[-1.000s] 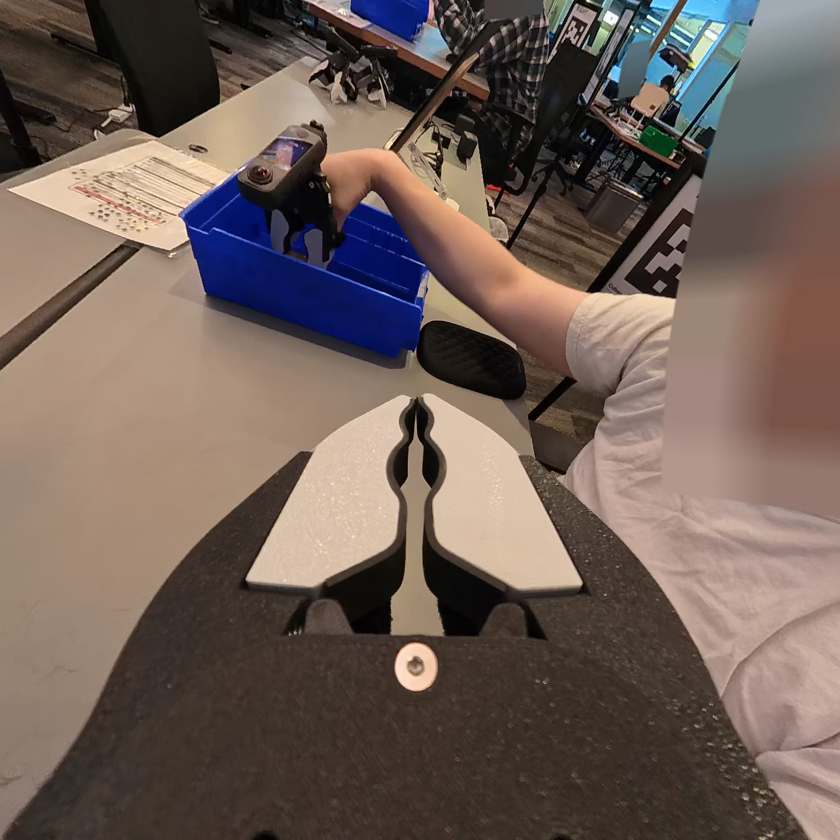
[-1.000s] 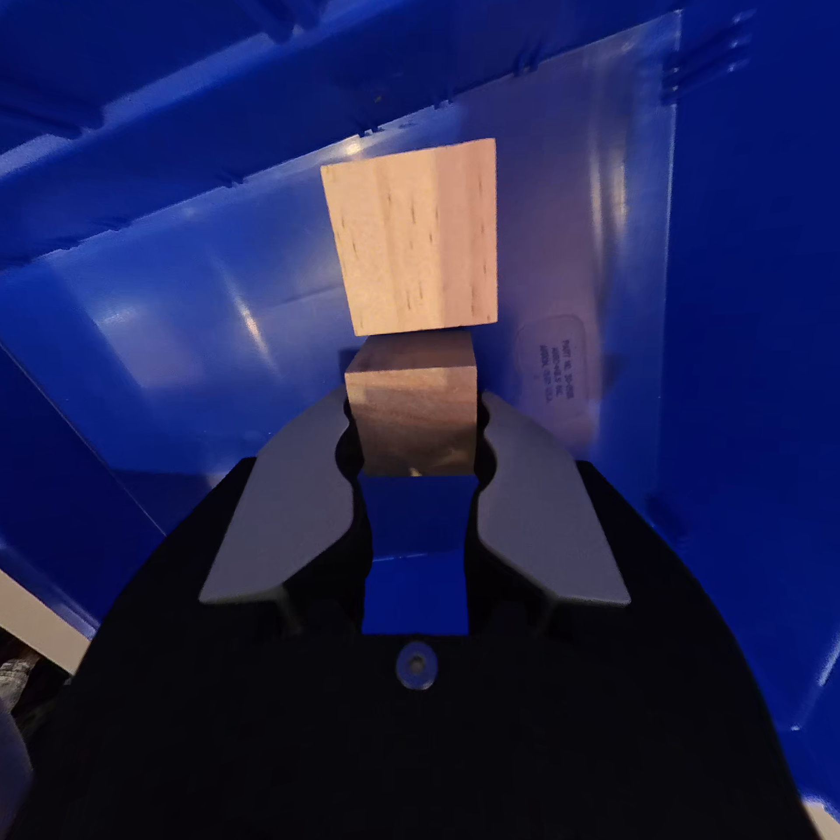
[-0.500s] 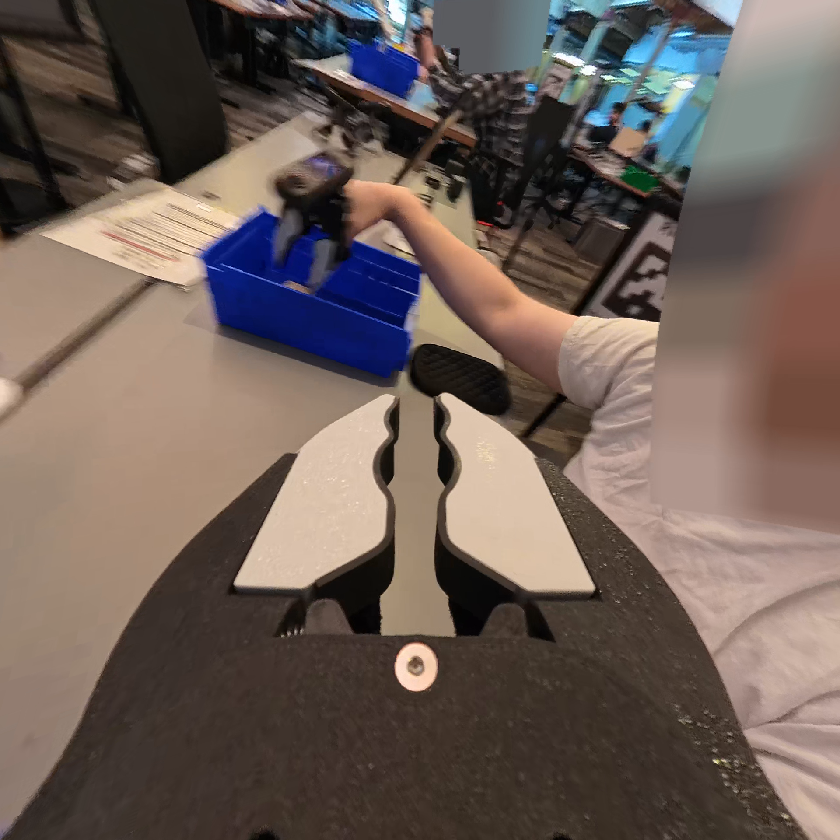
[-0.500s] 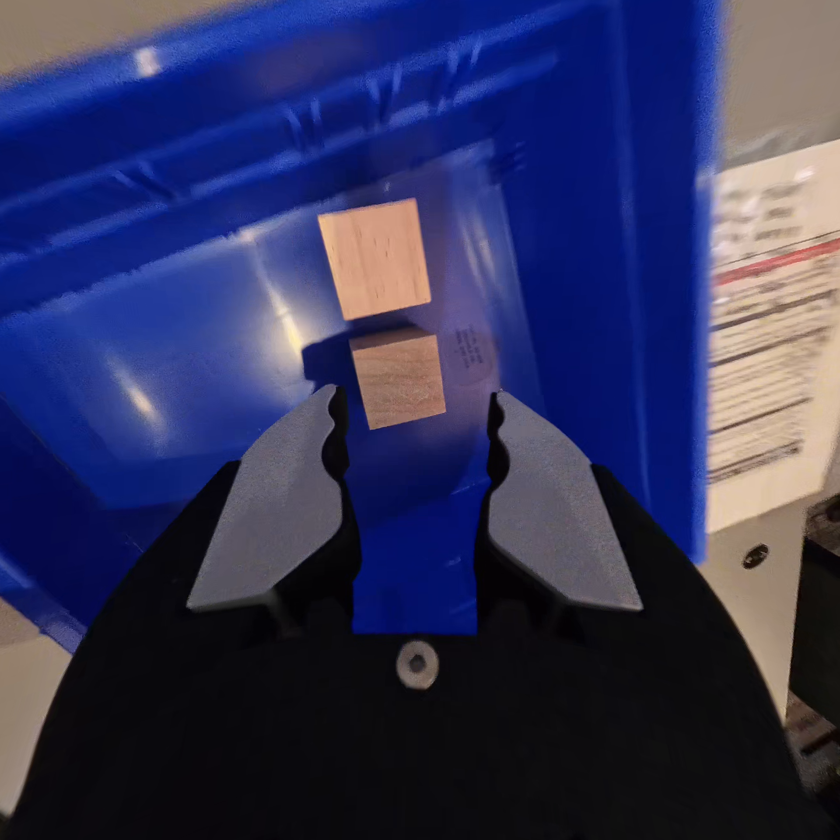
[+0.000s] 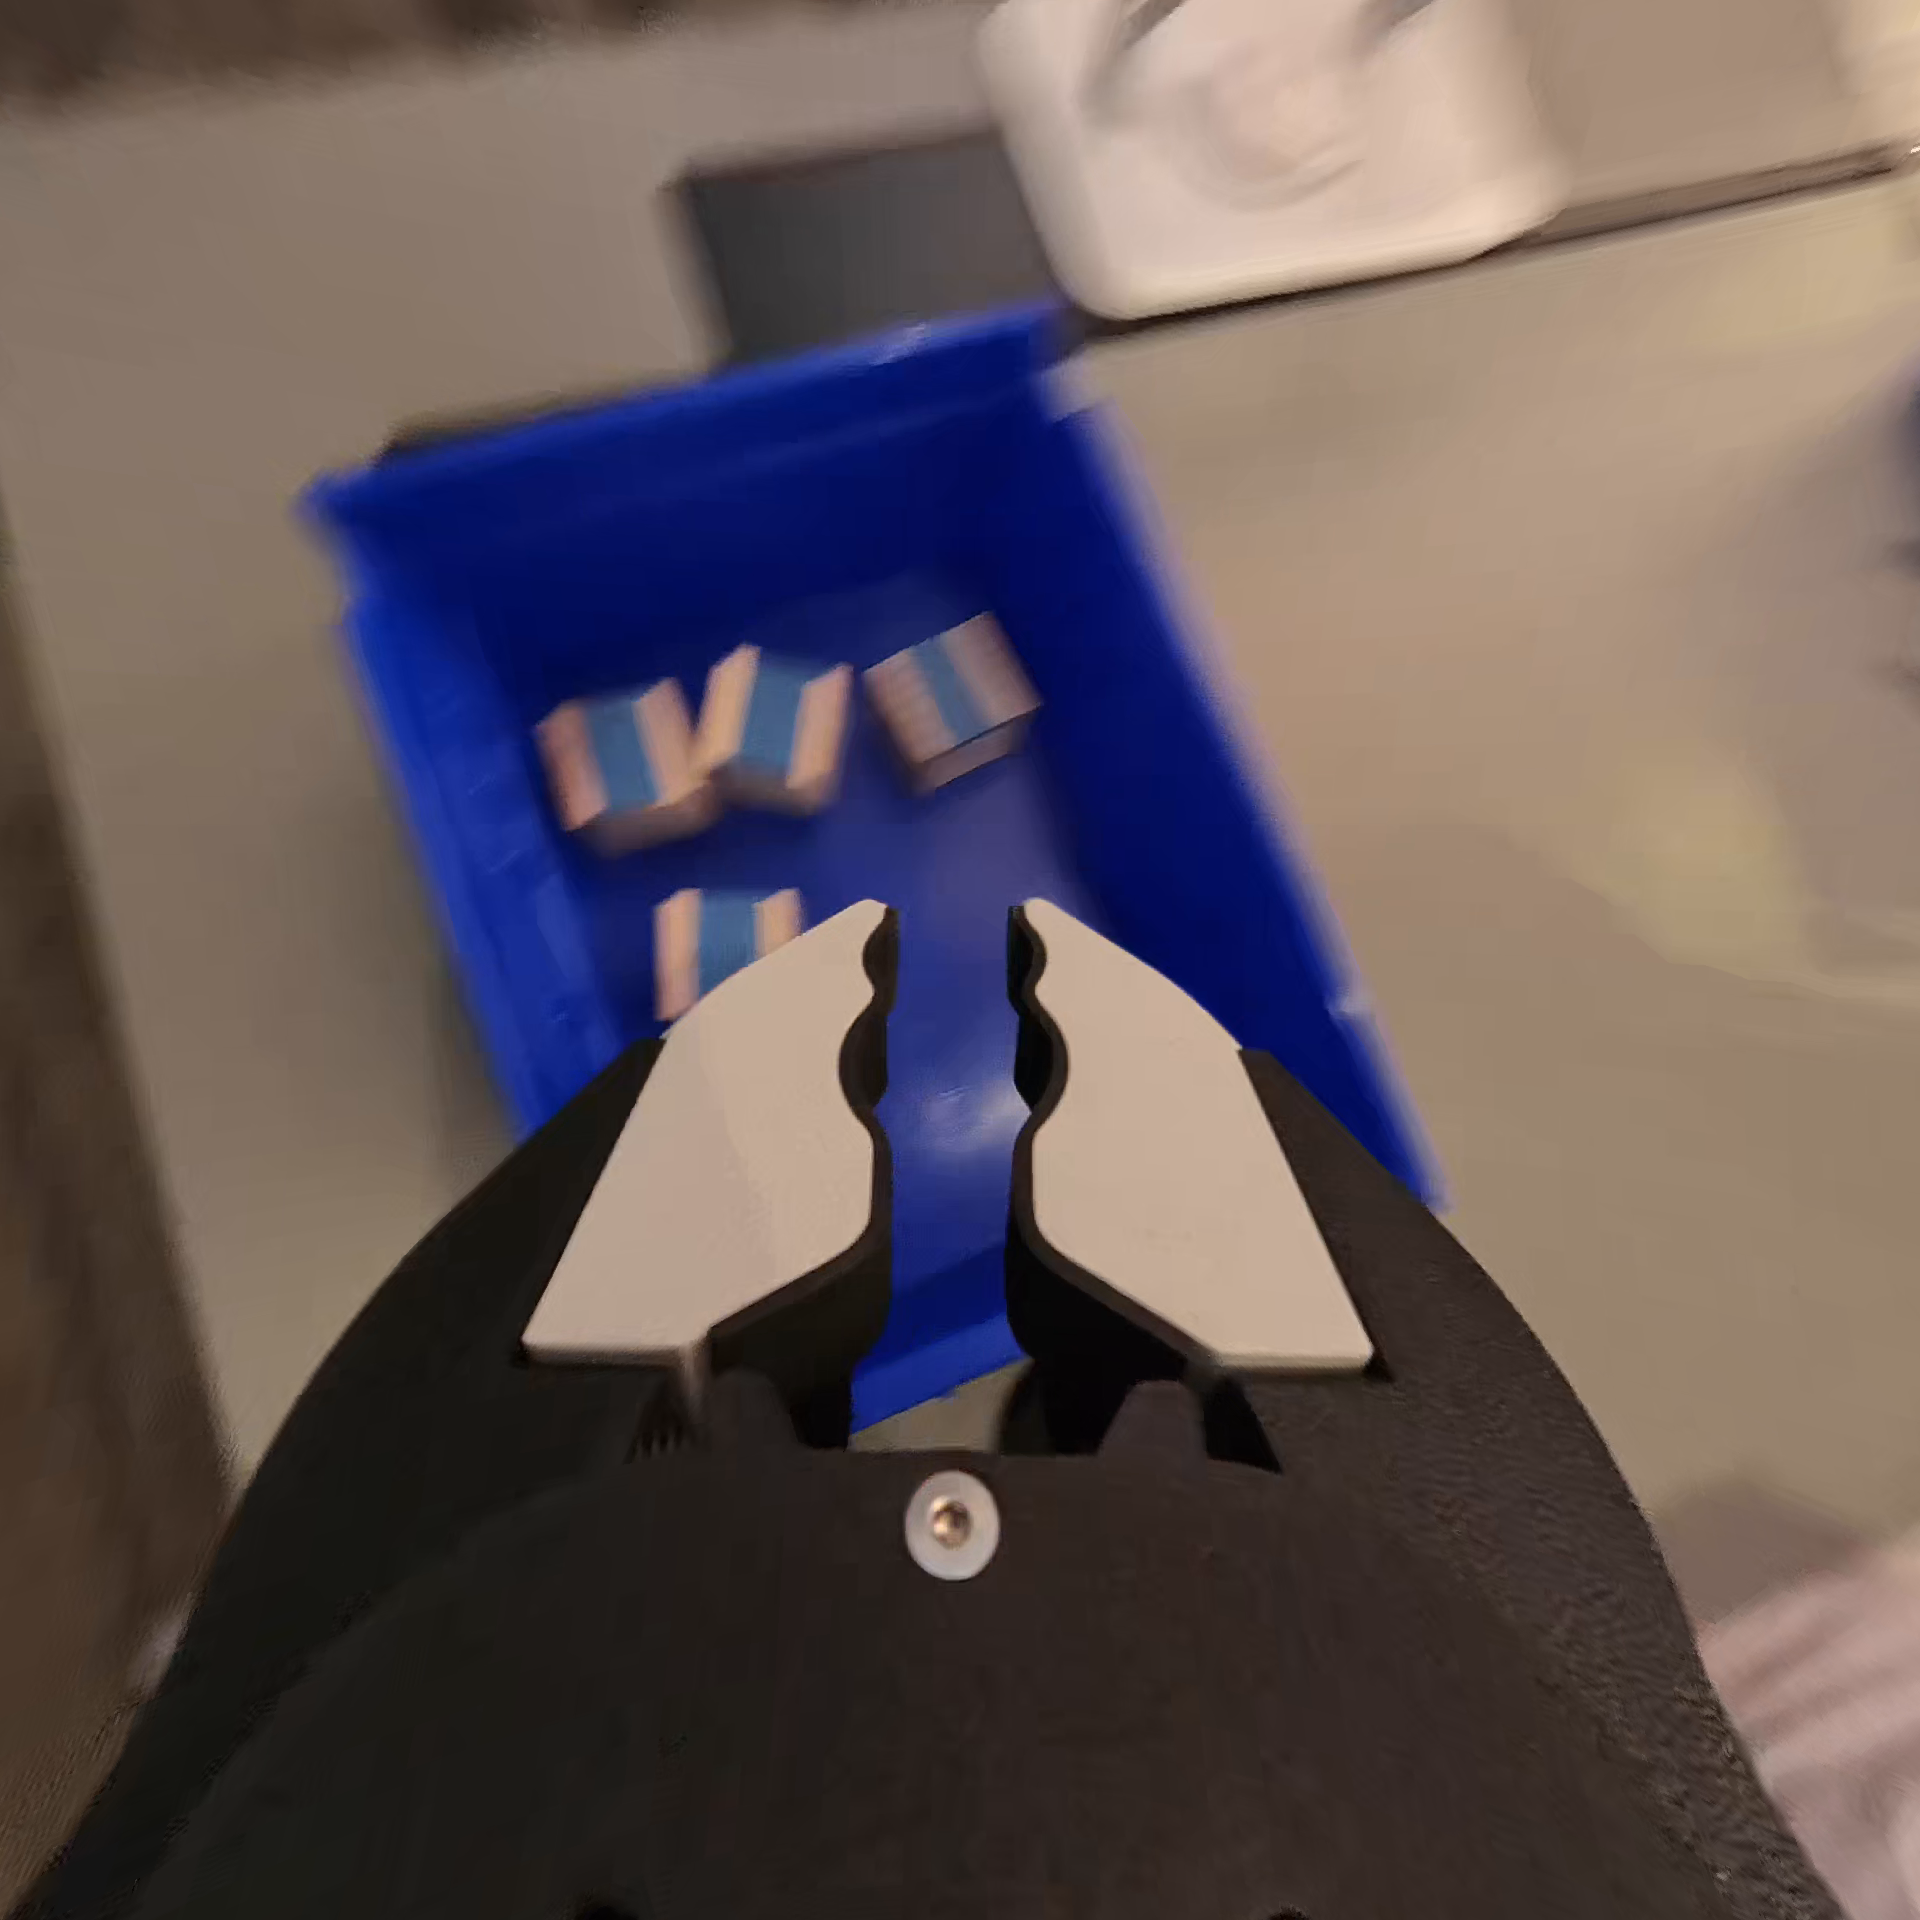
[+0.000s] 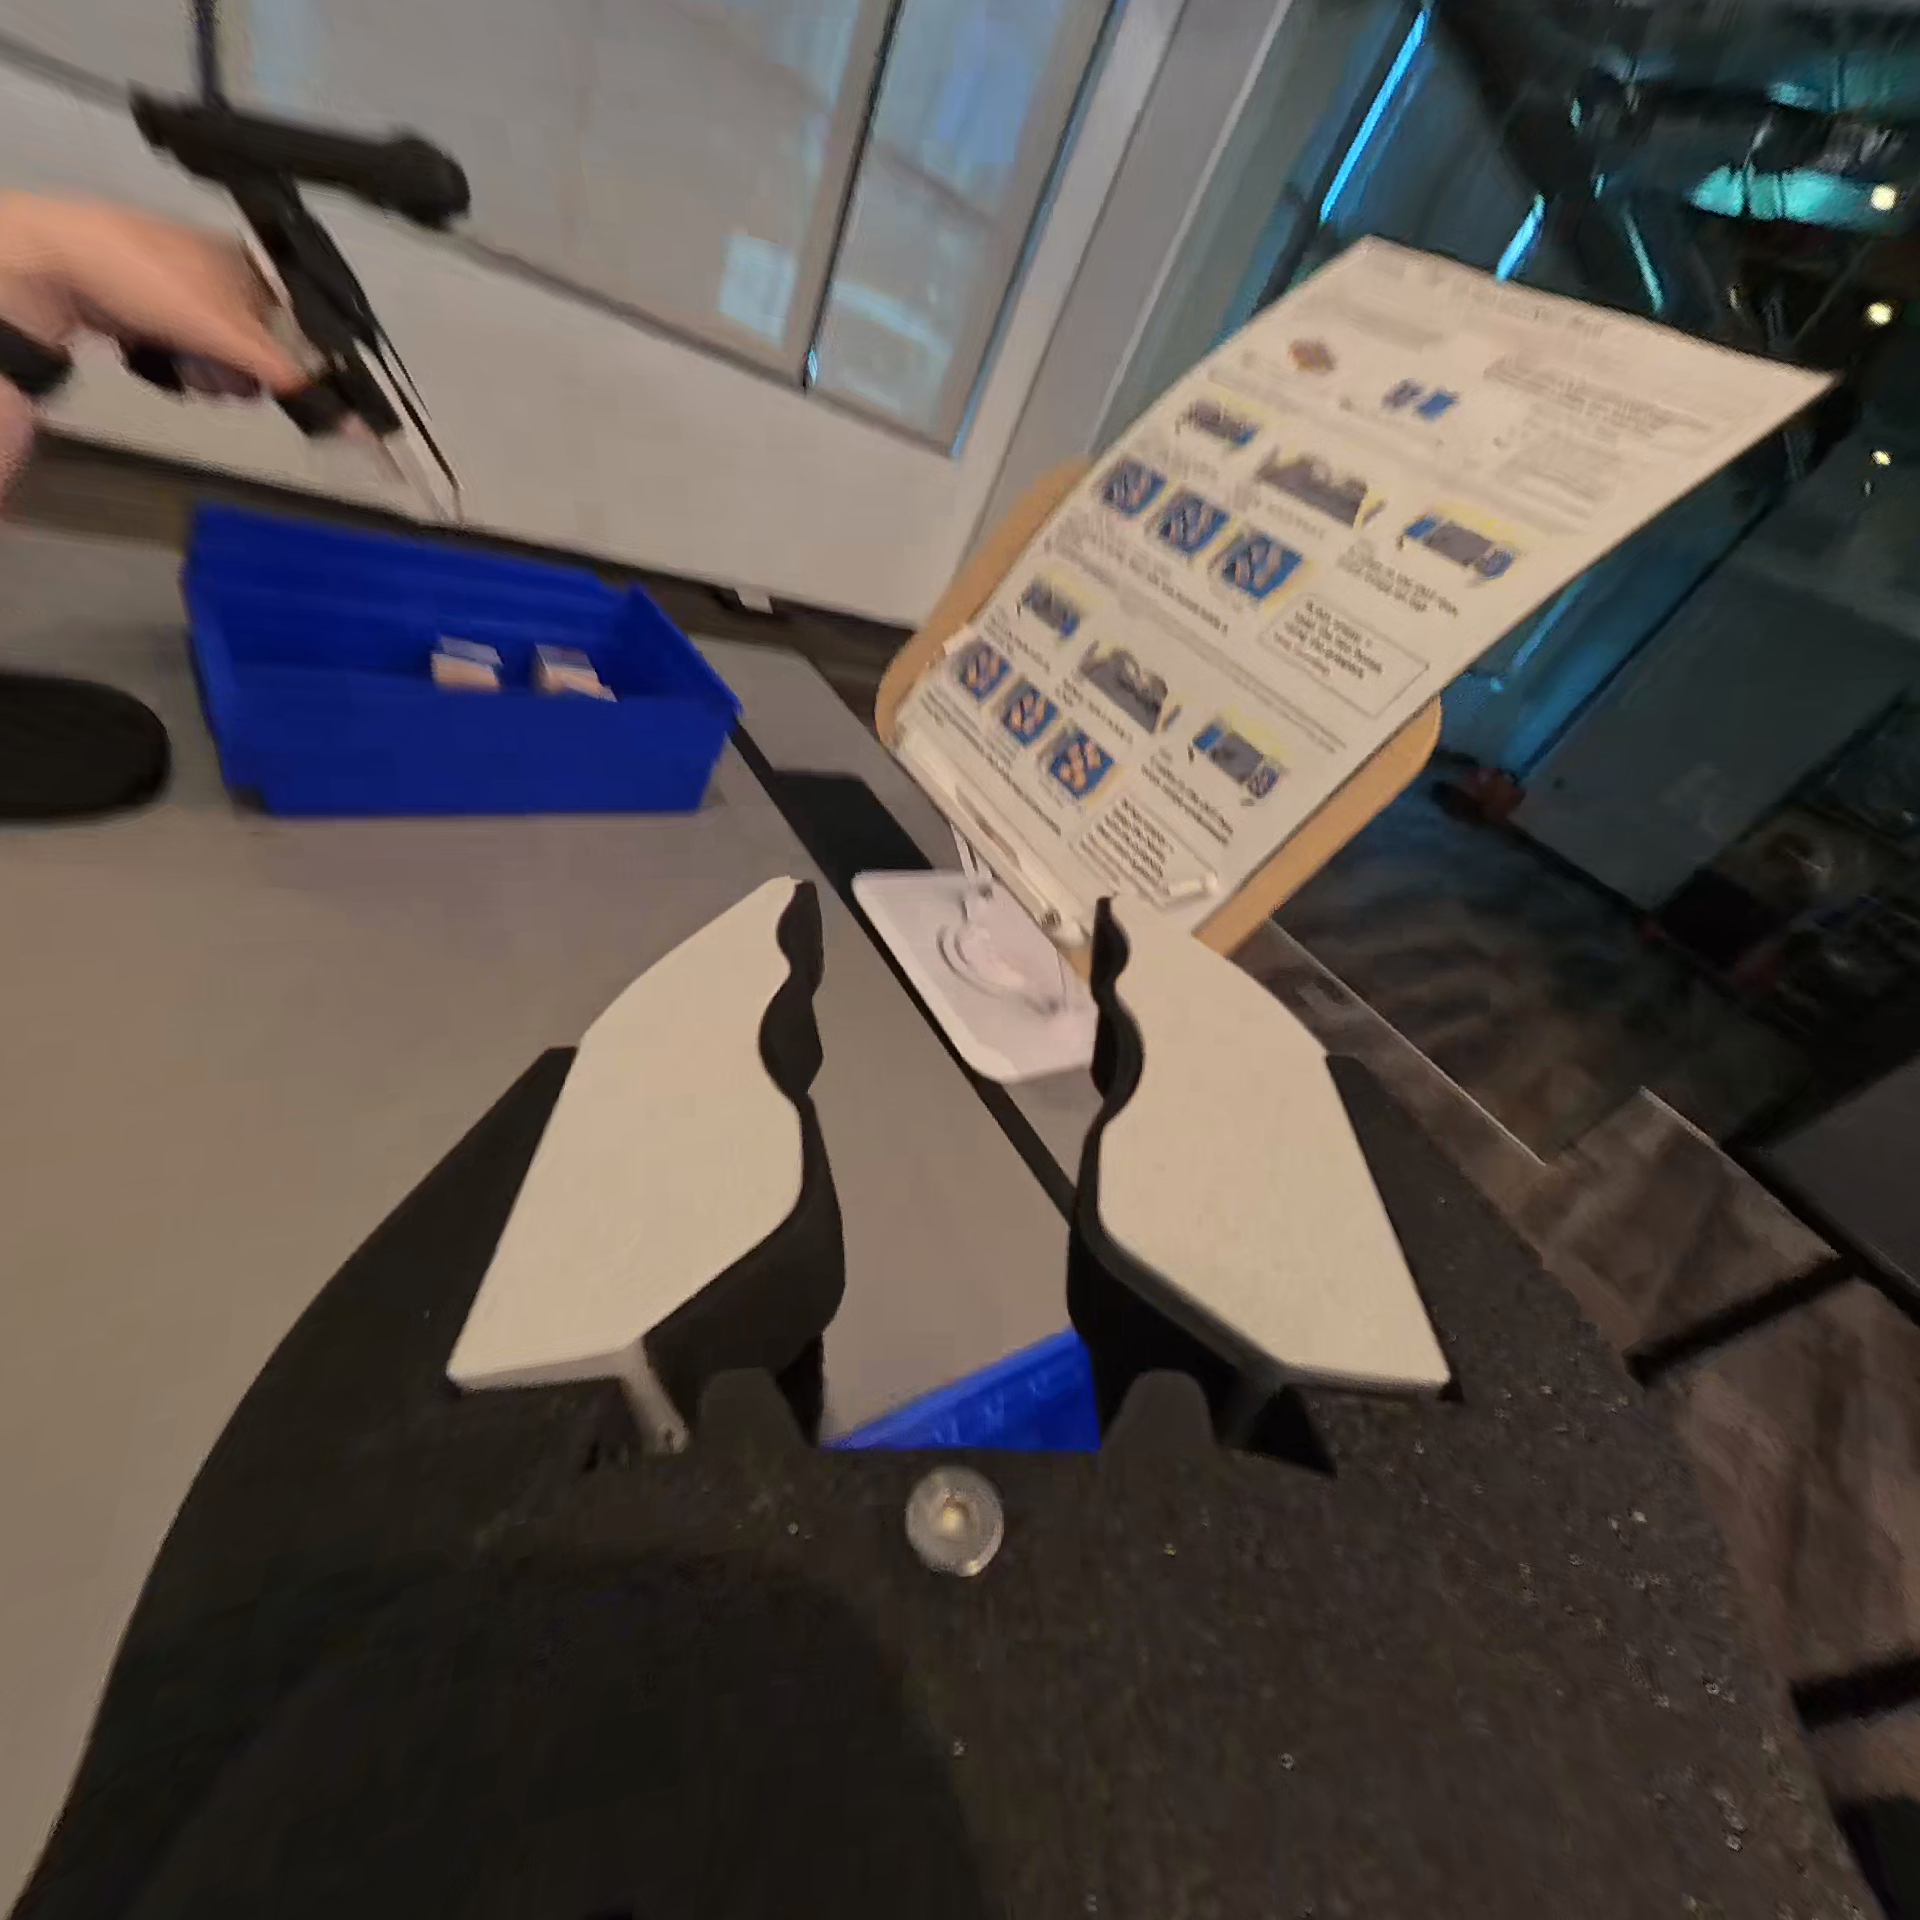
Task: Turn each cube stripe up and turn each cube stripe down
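1. The left tongs [image 5: 945, 914], shut and resting low over the grey bench [image 5: 1558, 727] a second ago, now hang parted and empty above a blue plastic bin [image 5: 1195, 748], looking down into it.
2. Four wooden cubes with blue stripes lie on that bin's floor, stripe faces up: a left cube [image 5: 613, 769] touching a middle cube [image 5: 779, 743], a right cube [image 5: 951, 698] just apart, and a near cube [image 5: 717, 940] beside the left finger. The picture is blurred by motion; the stripes run roughly away from the camera.
3. The right tongs [image 6: 951, 914], earlier inside a bin around a plain cube, are now lifted out, released and empty, aimed at a tilted instruction sheet on a stand [image 6: 1299, 582].
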A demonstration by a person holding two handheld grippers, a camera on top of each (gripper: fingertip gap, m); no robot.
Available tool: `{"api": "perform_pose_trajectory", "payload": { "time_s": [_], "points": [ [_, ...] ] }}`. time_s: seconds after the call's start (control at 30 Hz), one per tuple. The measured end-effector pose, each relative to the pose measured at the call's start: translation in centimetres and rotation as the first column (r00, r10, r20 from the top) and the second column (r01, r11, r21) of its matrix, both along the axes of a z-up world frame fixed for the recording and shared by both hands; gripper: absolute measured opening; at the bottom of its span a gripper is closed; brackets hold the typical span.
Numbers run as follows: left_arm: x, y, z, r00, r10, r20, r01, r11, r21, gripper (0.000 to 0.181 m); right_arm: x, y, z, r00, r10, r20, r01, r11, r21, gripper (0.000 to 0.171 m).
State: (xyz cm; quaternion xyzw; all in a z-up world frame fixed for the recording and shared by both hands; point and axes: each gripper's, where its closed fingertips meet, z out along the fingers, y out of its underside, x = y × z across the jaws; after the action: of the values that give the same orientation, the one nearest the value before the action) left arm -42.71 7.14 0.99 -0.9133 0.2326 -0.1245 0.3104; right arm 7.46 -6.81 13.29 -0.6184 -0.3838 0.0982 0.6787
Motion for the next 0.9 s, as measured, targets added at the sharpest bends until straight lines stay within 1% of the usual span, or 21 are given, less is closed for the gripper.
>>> {"api": "perform_pose_trajectory", "payload": {
  "time_s": [0.03,0.1,0.17,0.23,0.27,0.33,0.4,0.47,0.53,0.67,0.9],
  "points": [
    [-0.9,0.7,-1.5,0.997,0.037,-0.06,-0.04,0.998,-0.041,0.019,0.0,0.2,-0.7,0.998,-0.029,0.054,0.029,1.0,-0.008,0.05],
    [-1.8,1.5,-4.3,0.985,0.054,-0.162,-0.076,0.989,-0.129,0.019,-0.3,0.5,-1.6,0.991,-0.054,0.119,0.057,0.998,-0.021,0.053],
    [-2.1,1.9,-7.0,0.971,0.05,-0.236,-0.103,0.97,-0.219,0.019,-0.9,0.8,-1.9,0.99,-0.048,0.131,0.054,0.998,-0.039,0.055],
    [-1.9,2.1,-9.1,0.965,0.052,-0.257,-0.13,0.946,-0.296,0.012,-1.6,0.9,-1.9,0.993,-0.025,0.117,0.031,0.998,-0.051,0.057],
    [-2.0,2.4,-9.8,0.961,0.059,-0.27,-0.147,0.937,-0.316,0.013,-2.1,0.8,-1.9,0.995,0.004,0.104,0.001,0.999,-0.055,0.056],
    [-2.8,2.9,-10.5,0.942,0.087,-0.324,-0.192,0.932,-0.308,0.017,-3.4,0.1,-1.6,0.994,0.096,0.057,-0.092,0.994,-0.057,0.056],
    [-3.1,3.2,-10.5,0.935,0.083,-0.345,-0.191,0.938,-0.29,0.021,-3.9,-0.2,-1.4,0.989,0.143,0.027,-0.141,0.988,-0.058,0.055],
    [-3.5,3.6,-10.5,0.926,0.079,-0.368,-0.186,0.946,-0.265,0.025,-4.0,-0.2,-1.5,0.988,0.149,0.033,-0.146,0.987,-0.062,0.055],
    [-4.0,3.8,-11.1,0.918,0.065,-0.392,-0.182,0.946,-0.27,0.032,-4.2,-0.1,-1.9,0.987,0.155,0.049,-0.152,0.986,-0.072,0.054],
    [-4.6,3.8,-12.2,0.914,0.071,-0.399,-0.206,0.93,-0.305,0.033,-4.9,-0.3,-2.5,0.979,0.19,0.071,-0.184,0.979,-0.084,0.055],
    [-4.6,3.9,-12.2,0.927,0.085,-0.366,-0.207,0.929,-0.307,0.038,-5.8,-0.1,-3.8,0.969,0.214,0.122,-0.2,0.972,-0.123,0.055]
  ]
}}
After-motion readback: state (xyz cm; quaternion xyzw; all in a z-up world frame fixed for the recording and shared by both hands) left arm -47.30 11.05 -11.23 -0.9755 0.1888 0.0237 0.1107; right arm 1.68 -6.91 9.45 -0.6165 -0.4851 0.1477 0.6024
